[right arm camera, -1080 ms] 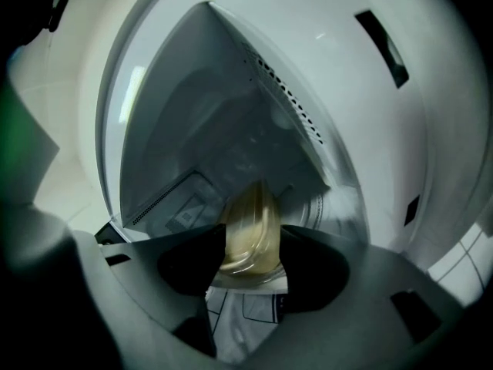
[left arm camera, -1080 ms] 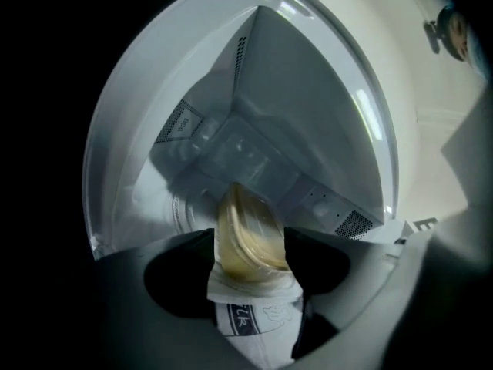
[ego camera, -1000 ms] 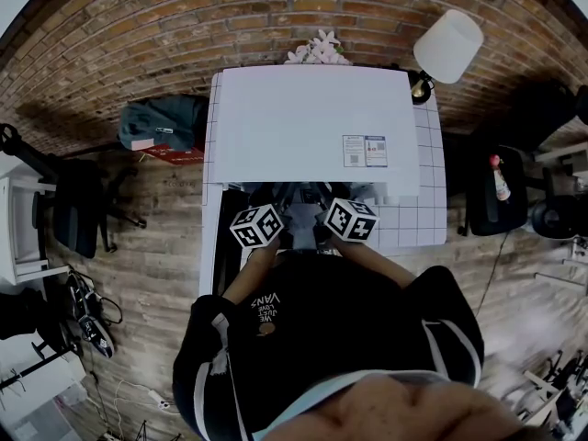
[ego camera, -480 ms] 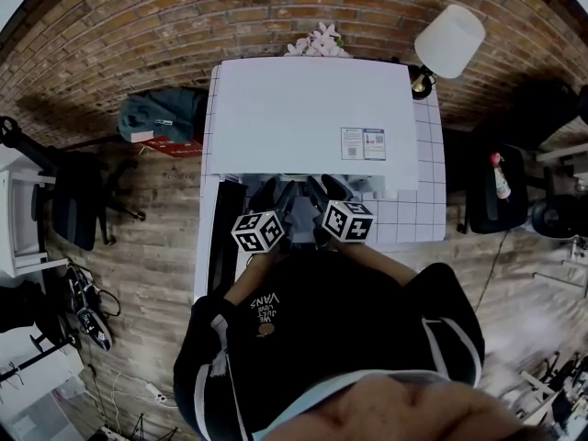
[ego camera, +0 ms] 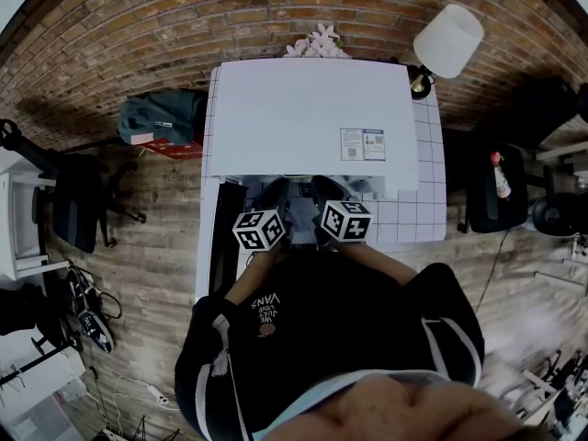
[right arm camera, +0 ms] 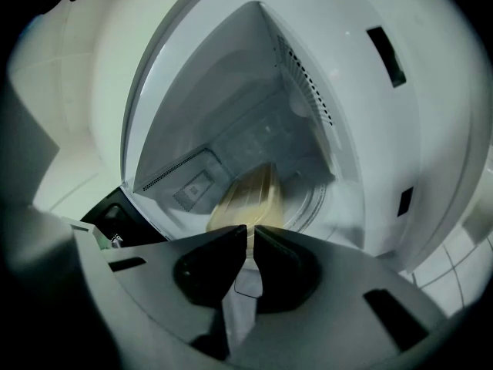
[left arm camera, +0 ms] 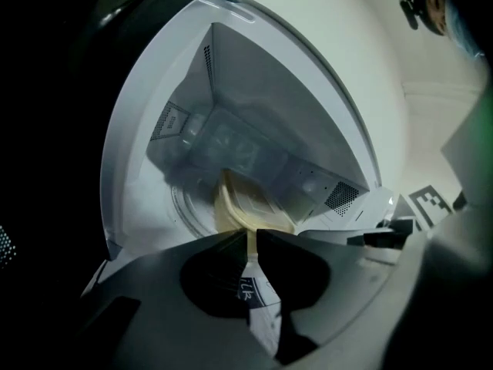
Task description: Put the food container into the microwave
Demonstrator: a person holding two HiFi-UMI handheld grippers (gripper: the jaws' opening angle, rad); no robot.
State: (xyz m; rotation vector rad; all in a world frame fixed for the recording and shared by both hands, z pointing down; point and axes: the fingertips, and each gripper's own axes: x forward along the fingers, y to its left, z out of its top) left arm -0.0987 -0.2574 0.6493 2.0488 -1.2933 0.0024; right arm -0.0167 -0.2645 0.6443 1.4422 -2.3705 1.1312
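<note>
Having just closed, the left gripper [left arm camera: 252, 237] and right gripper [right arm camera: 250, 233] each pinched a thin edge of the food container [left arm camera: 248, 206], held low inside the open microwave [ego camera: 312, 118], so lowering it well probably meant keeping both grips level and firm until it rested flat on the turntable [left arm camera: 179, 205].

**Black top, white trim**

The person [ego camera: 340, 338] wears a loose black top [ego camera: 367, 320]. It is plain across most of the front, with a few lines of white lettering [ego camera: 265, 307] on the chest and a small reddish mark [ego camera: 266, 331] just beside them. A thin white stripe runs down the left sleeve [ego camera: 207, 352] and another down the right sleeve [ego camera: 455, 329]. Both sleeves stop short of the forearms. A pale blue band [ego camera: 312, 400] curves along the top's upper edge — what it belongs to is unclear.
</note>
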